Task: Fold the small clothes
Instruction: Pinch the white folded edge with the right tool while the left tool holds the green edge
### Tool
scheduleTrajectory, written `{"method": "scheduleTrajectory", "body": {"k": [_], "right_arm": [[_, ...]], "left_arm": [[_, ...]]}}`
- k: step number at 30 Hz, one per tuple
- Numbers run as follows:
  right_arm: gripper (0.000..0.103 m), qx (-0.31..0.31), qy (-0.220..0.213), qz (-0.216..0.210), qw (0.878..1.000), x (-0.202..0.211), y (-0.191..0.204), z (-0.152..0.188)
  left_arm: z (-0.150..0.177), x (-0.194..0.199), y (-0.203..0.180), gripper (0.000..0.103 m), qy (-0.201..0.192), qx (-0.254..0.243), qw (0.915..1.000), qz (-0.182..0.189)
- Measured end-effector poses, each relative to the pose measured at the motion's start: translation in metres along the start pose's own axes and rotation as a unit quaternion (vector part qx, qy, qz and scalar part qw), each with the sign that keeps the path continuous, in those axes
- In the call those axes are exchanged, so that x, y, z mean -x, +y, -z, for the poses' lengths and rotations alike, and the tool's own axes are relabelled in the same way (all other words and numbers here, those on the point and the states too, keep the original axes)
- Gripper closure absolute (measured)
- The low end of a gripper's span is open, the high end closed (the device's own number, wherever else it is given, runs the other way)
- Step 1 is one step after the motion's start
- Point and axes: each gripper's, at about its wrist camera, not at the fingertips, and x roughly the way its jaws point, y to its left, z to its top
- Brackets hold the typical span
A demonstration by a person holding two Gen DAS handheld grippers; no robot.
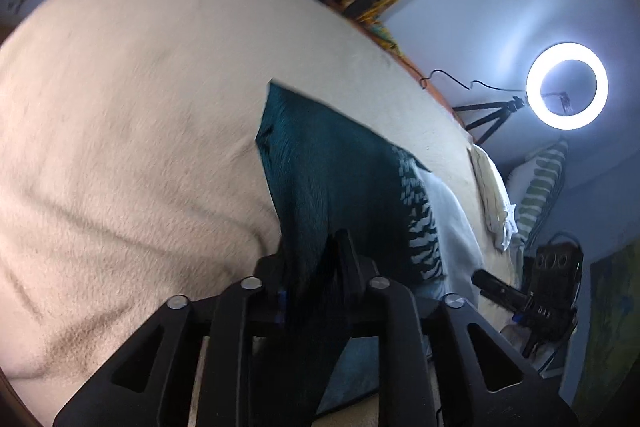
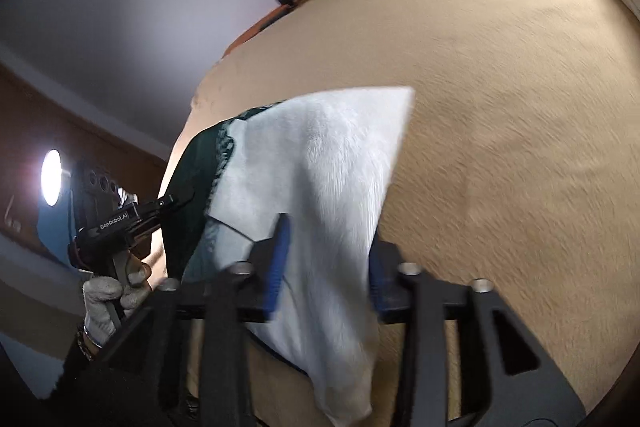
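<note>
The left gripper pinches the dark teal end of a teal-and-white fleece cloth, jaws narrow. The right gripper stands wider around the white end; whether it grips, I cannot tell. The cloth hangs over the near beige fuzzy blanket.

Hidden, cropped and blurred parts

The near hem of the teal-and-white cloth drops behind the left tool, so its pads' contact cannot be made out. In the right wrist view the cloth's white part runs between the right tool fingers and off the bottom edge; motion blur smears the blue pads. The bed blanket is cropped at the right.
</note>
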Motion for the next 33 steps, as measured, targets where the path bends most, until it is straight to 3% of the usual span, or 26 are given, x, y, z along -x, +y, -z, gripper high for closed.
{"method": "scheduleTrajectory", "body": {"k": [7, 11, 17, 20, 27, 30, 33], "right_arm": [[0.055, -0.005, -0.031, 0.05, 0.998, 0.036, -0.002, 0.022], [0.055, 0.014, -0.061, 0.082, 0.995, 0.061, 0.022, 0.009], [0.055, 0.047, -0.097, 0.124, 0.986, 0.094, 0.054, -0.008], [0.055, 0.071, -0.098, 0.139, 0.983, 0.103, 0.071, -0.01], [0.055, 0.057, -0.084, 0.107, 0.989, 0.093, 0.065, 0.003], [0.055, 0.053, -0.088, 0.108, 0.989, 0.078, 0.044, 0.015], [0.055, 0.028, -0.064, 0.084, 0.994, 0.056, 0.012, 0.02]], "left_arm": [[0.003, 0.006, 0.014, 0.08, -0.002, 0.02, 0.9995, 0.022], [0.001, 0.004, 0.021, 0.078, 0.006, 0.018, 0.9985, 0.051], [-0.004, -0.001, 0.038, 0.077, 0.011, 0.082, 0.9913, 0.103], [-0.003, -0.001, 0.039, 0.078, 0.004, 0.072, 0.9908, 0.114], [0.0, 0.002, 0.035, 0.077, 0.004, 0.071, 0.9915, 0.108], [-0.002, 0.002, 0.034, 0.077, 0.011, 0.064, 0.9927, 0.102], [-0.003, 0.0, 0.034, 0.077, 0.012, 0.068, 0.9927, 0.099]]}}
